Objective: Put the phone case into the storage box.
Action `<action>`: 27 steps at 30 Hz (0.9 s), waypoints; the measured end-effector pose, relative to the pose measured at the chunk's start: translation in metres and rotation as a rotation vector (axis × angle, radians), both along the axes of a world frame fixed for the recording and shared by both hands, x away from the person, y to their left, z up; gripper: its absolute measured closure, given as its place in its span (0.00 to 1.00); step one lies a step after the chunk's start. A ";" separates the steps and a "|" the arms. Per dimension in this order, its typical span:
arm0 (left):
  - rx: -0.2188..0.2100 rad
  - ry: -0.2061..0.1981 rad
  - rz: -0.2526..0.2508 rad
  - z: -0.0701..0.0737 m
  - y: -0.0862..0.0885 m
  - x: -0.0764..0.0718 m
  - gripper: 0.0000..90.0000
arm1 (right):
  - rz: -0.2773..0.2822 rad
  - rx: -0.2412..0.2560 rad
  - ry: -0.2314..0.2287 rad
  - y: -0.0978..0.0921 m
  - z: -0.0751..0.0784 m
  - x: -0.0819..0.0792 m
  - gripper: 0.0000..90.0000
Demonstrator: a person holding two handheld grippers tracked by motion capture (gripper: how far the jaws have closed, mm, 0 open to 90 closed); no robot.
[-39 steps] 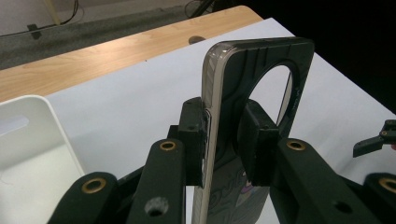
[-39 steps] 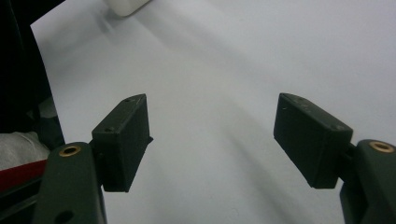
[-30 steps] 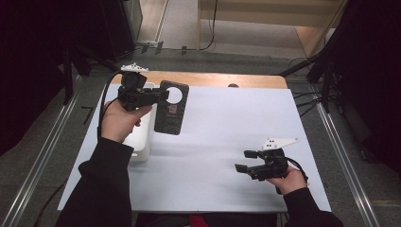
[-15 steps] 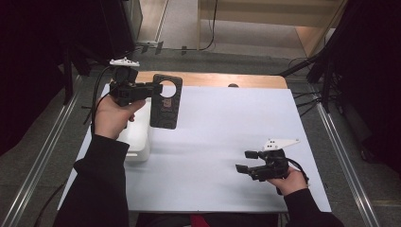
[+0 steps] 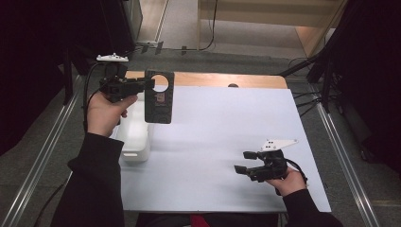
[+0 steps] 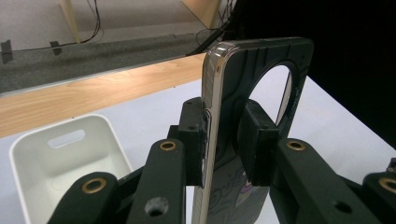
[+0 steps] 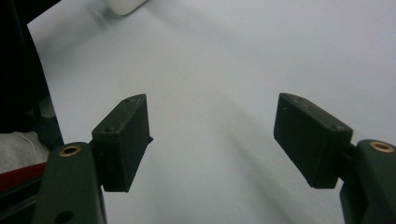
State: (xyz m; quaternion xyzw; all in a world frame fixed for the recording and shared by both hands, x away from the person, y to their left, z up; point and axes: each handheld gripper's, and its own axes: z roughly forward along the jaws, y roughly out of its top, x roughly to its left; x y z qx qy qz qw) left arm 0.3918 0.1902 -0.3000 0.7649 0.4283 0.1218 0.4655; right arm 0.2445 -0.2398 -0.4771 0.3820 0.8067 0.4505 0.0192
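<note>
Phone case [image 5: 159, 97]: dark, round cutout, small label unreadable, held upright in air over table's [image 5: 227, 123] far-left corner above white bin [image 5: 134, 137] | left gripper [image 5: 144, 85]: clamped on case | right gripper [image 5: 242, 162]: jaws apart, near-right edge

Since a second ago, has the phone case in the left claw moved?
Yes. The phone case has moved toward the table's wooden far edge, away from the white bin.
</note>
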 end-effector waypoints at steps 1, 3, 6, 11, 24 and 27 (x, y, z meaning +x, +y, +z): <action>0.000 -0.002 0.004 0.000 0.002 0.000 0.80 | 0.000 0.000 -0.001 0.000 0.000 0.000 0.29; -0.003 -0.007 0.017 0.001 0.005 0.001 0.80 | 0.001 0.001 -0.002 0.000 0.000 0.000 0.29; -0.009 -0.021 0.018 0.000 0.009 0.003 0.80 | 0.000 -0.001 -0.001 0.000 0.000 0.000 0.29; -0.016 -0.024 0.036 0.000 0.017 0.008 0.80 | 0.000 0.000 0.005 0.000 -0.001 0.000 0.29; 0.012 -0.040 0.061 0.005 0.022 0.016 0.80 | 0.001 0.009 0.004 0.000 0.000 0.003 0.29; 0.020 -0.050 0.071 0.008 0.025 0.017 0.80 | 0.002 0.008 0.002 0.001 0.001 0.004 0.29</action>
